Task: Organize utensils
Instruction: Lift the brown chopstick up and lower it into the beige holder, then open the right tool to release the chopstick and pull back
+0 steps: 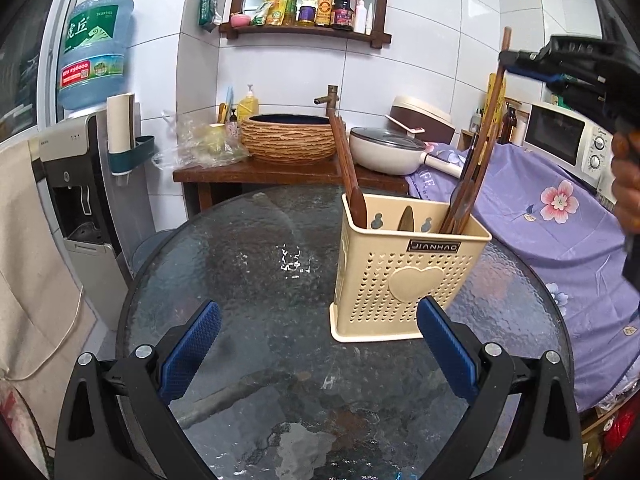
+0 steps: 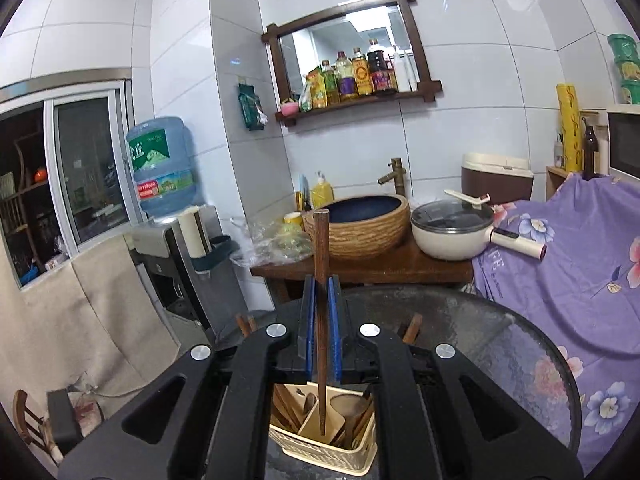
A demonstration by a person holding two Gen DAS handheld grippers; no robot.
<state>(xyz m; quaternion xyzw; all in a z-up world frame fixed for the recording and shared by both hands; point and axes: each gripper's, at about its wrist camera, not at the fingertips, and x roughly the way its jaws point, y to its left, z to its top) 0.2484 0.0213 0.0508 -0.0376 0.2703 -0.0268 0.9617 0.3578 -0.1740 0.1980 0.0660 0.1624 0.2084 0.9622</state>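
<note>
A beige perforated utensil holder stands on the round glass table, with wooden spoons and chopsticks leaning in its compartments. My left gripper is open just in front of it and holds nothing; its right finger is near the holder's front corner. At the upper right, my right gripper is shut on a long brown wooden chopstick. In the right wrist view the chopstick stands upright between the blue pads of my right gripper. Its lower end hangs into the holder, over the middle compartment.
Behind the table a wooden counter carries a woven basin with a tap and a white lidded pan. A purple floral cloth covers the surface at the right, with a microwave behind it. A water dispenser stands at the left.
</note>
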